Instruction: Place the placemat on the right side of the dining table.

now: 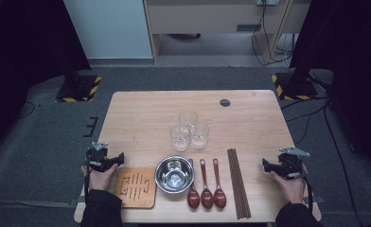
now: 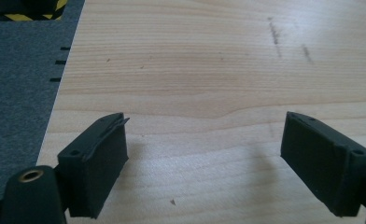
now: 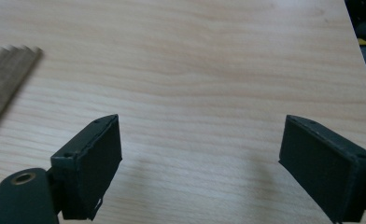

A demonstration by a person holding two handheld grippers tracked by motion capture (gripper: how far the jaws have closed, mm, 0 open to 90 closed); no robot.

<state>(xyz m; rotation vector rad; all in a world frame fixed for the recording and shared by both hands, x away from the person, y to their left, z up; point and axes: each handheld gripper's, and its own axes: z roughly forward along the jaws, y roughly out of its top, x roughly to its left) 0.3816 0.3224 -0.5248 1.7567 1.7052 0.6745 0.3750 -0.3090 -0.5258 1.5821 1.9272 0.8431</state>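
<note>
My left gripper (image 1: 121,158) rests at the table's (image 1: 141,113) left edge, held by a hand, just above a wooden trivet (image 1: 135,187). In the left gripper view its jaws (image 2: 205,116) stand open over bare wood, with nothing between them. My right gripper (image 1: 265,164) sits near the right edge, to the right of a bundle of dark chopsticks (image 1: 238,182). Its jaws (image 3: 200,118) are also open over bare tabletop, and the chopsticks' ends (image 3: 3,79) show blurred at the left.
Three clear glasses (image 1: 189,130) cluster at the table's middle. In front of them stands a steel bowl (image 1: 174,174), with three reddish-brown spoons (image 1: 206,187) lying to its right. Grey carpet (image 2: 17,93) lies past the left edge.
</note>
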